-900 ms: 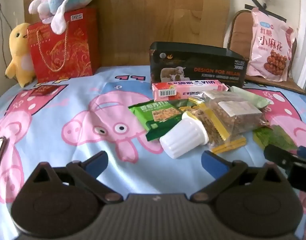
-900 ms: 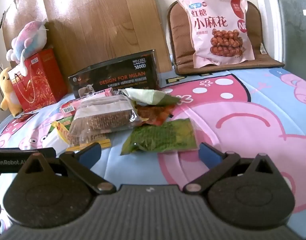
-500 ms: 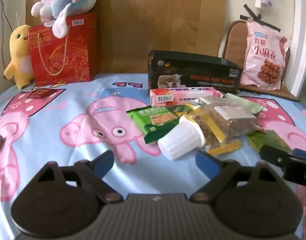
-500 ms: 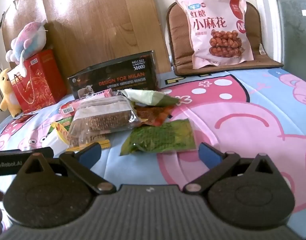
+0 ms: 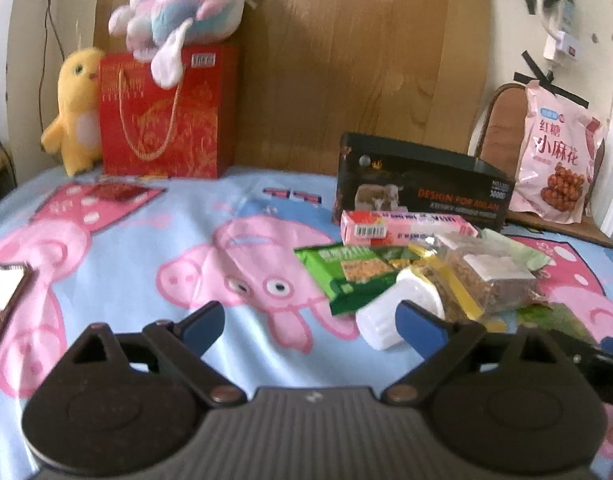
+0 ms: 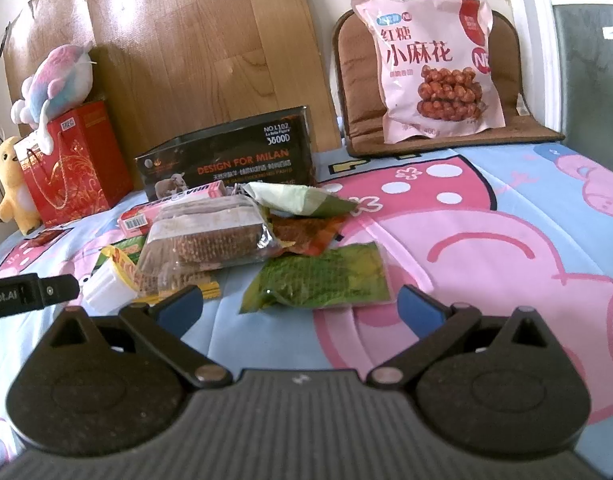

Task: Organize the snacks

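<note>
A pile of snacks lies on the cartoon-pig sheet [image 5: 106, 240]. It includes a white ribbed cup [image 5: 380, 320], a green cracker packet [image 5: 346, 276], a pink box [image 5: 406, 227], a clear bag of brown biscuits [image 6: 210, 236] and a flat green packet [image 6: 322, 280]. My left gripper [image 5: 312, 326] is open and empty, with the cup just behind its right fingertip. My right gripper [image 6: 300, 307] is open too, and the flat green packet lies just ahead between its fingers, untouched. A black open box [image 6: 226, 160] stands behind the pile.
A red gift bag [image 5: 166, 116] with a plush toy on top and a yellow plush duck [image 5: 74, 112] stand at the back left. A large pink snack bag [image 6: 434, 68] leans on a brown cushion at the back right. A wooden board backs the bed.
The left wrist view has swung left and upward, so the pile now sits to the right and the white cup is behind the right fingertip. The right gripper has barely moved.
</note>
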A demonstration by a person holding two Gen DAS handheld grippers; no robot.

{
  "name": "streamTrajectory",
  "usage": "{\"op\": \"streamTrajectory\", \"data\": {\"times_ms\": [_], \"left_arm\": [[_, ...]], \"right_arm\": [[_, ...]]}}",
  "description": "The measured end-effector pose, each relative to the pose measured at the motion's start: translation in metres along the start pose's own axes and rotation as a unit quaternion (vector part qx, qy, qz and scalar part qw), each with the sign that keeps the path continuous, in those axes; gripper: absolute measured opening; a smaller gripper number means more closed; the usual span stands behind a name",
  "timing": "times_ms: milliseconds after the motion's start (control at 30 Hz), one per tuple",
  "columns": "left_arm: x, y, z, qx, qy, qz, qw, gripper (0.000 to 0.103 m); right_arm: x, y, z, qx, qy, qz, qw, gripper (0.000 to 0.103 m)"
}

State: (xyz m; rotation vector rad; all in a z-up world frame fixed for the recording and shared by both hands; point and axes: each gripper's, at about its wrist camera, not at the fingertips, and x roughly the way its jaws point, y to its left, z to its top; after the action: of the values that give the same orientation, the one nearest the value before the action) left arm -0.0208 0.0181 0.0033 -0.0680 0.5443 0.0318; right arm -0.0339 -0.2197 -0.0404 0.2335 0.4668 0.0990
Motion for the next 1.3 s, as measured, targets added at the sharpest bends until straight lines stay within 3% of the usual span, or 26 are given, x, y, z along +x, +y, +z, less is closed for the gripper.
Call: {"op": "streamTrajectory", "data": {"times_ms": [167, 333, 700, 833, 867, 900, 1033, 1200, 1300], "left_arm": [[-0.002, -0.004, -0.001, 0.031, -0.041, 0.043, 0.9978, 0.103], [-0.011, -0.004, -0.002, 0.034, -0.086, 0.037, 0.9951, 0.103], [-0.013, 0.002, -0.007, 0.015, -0.089, 0.011, 0.9959, 0.1], [-0.011, 0.005, -0.007, 0.007, -0.077, -0.012, 0.9969, 0.094], [-0.01, 0.005, -0.007, 0.004, -0.073, -0.015, 0.9972, 0.09], [-0.009, 0.007, -0.007, 0.001, -0.068, -0.022, 0.9975, 0.085], [-0.004, 0.009, -0.001, 0.0, -0.036, -0.064, 0.9973, 0.064], [-0.006, 0.009, 0.023, -0.02, -0.015, -0.157, 0.9872, 0.061], [0.003, 0.001, 0.044, -0.032, 0.007, -0.202, 0.9789, 0.061]], "right_arm": [[-0.001, 0.002, 0.0, -0.008, -0.003, -0.002, 1.0, 0.103], [0.0, 0.004, 0.0, -0.013, -0.001, -0.005, 1.0, 0.103], [-0.004, 0.011, 0.001, -0.038, -0.017, 0.004, 0.999, 0.102], [-0.004, 0.009, 0.001, -0.032, -0.019, 0.014, 0.999, 0.086], [-0.003, 0.008, 0.002, -0.028, -0.015, 0.024, 0.999, 0.073], [-0.001, 0.005, 0.002, -0.023, -0.008, 0.037, 0.999, 0.061], [-0.001, 0.001, 0.007, -0.02, -0.019, 0.055, 0.998, 0.046], [0.014, -0.011, 0.037, -0.003, -0.015, 0.096, 0.995, 0.044], [0.04, -0.022, 0.052, 0.029, 0.022, 0.126, 0.991, 0.044]]}}
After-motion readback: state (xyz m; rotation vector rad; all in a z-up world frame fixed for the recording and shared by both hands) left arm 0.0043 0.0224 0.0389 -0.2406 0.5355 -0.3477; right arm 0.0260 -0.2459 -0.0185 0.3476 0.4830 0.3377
